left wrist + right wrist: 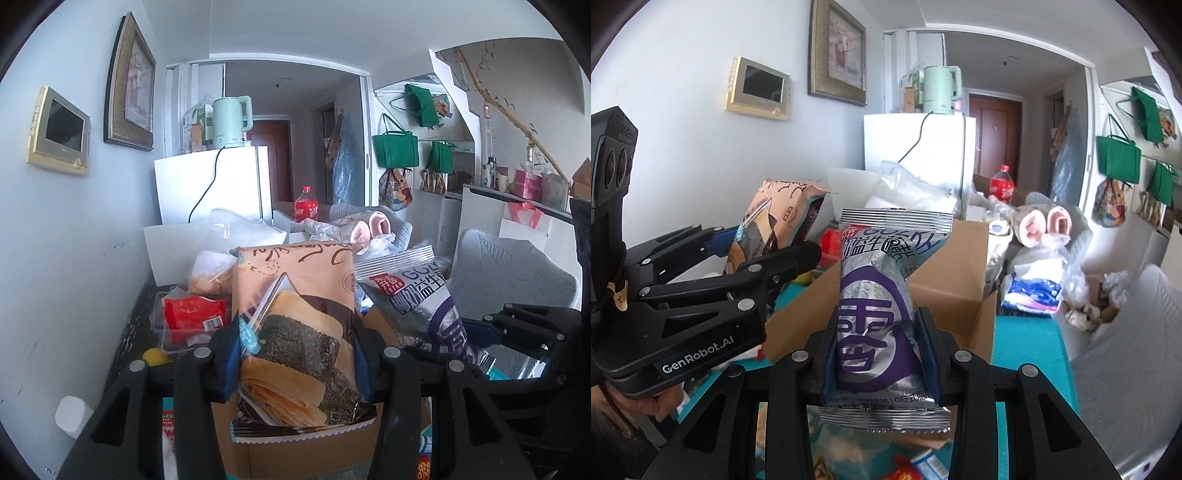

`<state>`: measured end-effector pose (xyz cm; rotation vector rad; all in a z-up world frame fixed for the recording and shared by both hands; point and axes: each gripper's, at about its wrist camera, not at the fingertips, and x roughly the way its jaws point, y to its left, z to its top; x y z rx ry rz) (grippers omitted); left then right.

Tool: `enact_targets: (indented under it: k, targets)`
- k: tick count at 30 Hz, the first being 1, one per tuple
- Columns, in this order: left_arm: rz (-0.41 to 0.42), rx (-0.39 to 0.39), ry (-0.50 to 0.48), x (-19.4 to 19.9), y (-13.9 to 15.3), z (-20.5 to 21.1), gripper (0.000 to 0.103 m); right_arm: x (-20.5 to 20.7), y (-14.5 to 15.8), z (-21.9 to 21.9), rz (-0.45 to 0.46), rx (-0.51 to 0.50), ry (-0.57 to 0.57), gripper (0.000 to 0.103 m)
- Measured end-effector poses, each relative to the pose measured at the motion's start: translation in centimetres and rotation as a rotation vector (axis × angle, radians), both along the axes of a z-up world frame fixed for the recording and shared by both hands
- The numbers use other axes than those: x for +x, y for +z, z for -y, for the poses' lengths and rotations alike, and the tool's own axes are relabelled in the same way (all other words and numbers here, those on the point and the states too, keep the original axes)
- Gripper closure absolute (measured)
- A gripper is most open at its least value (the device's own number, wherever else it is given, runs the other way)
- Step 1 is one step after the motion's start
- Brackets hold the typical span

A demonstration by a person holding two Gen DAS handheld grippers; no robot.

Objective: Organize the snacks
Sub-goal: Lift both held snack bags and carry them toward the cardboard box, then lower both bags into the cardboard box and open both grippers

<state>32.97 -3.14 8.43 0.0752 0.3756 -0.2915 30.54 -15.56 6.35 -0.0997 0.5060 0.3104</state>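
We hold one packet in each gripper, both lifted above the open brown cardboard box. The left gripper has its jaws closed on the tan upright bag printed with seaweed rice crackers, pinched across its lower half. The right gripper is closed on the silver foil packet with a purple round emblem, also low on the body, top seal at 12 o'clock.

Judgement: the step in hand is placing both into the box. We should lower one packet at a time, keep each upright, and let go only once its base is inside the walls; both grippers sit close together, so they may collide.

Containers: the box interior is mostly hidden behind the silver packet; contents cannot be told. In the left view, at 9 o'clock of the tan bag, a clear plastic tray holds a red wrapped snack. Loose packets lie on the teal tabletop.
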Motion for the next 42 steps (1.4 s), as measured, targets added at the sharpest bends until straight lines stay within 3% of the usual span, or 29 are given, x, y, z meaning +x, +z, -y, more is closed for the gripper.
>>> enact_targets:
  k: [13,21,24,30,42]
  targets:
    - [-0.067,-0.008,0.119,8.5,-3.2,-1.0,0.055,8.2,-1.4,1.1,-0.032,0.027,-0.074,0.066]
    - [-0.126,0.068,0.133,11.2,-6.0,-0.5,0.055,11.3,-5.0,1.0,-0.112,0.044,-0.082,0.066]
    - [-0.17,0.105,0.128,12.2,-7.3,-0.2,0.055,12.3,-6.3,1.0,-0.161,0.039,-0.102,0.066]
    - [-0.304,0.059,0.077,14.2,-9.8,-0.4,0.055,13.7,-8.3,0.8,-0.223,0.021,-0.124,0.066]
    - [-0.426,0.105,0.128,16.4,-12.7,-0.6,0.053,14.9,-10.0,1.2,-0.29,0.032,-0.145,0.066]
